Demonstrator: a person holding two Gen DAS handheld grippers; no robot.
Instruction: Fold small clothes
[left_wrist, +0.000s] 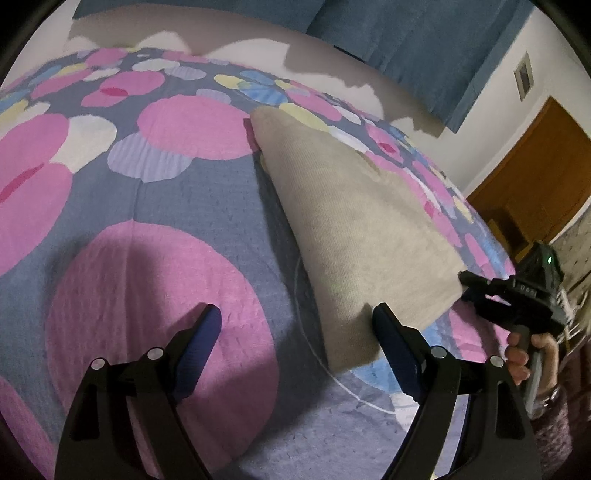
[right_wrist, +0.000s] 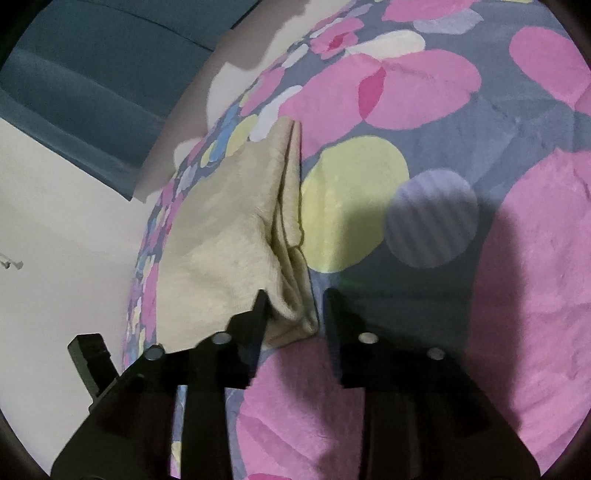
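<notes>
A beige folded cloth (left_wrist: 354, 229) lies on the flowered bedspread (left_wrist: 192, 206). My left gripper (left_wrist: 295, 314) is open and empty, its right finger at the cloth's near corner. In the left wrist view my right gripper (left_wrist: 466, 282) sits at the cloth's right edge, held by a hand. In the right wrist view the cloth (right_wrist: 221, 236) shows its layered folded edge. My right gripper (right_wrist: 294, 299) is open with the cloth's near corner between its fingers, jaws not closed on it.
The bedspread (right_wrist: 480, 129) covers the bed in pink, yellow and blue circles. Behind it are a beige headboard (left_wrist: 229, 33), blue curtains (left_wrist: 424, 40), a white wall (right_wrist: 55, 240) and a wooden door (left_wrist: 535, 177).
</notes>
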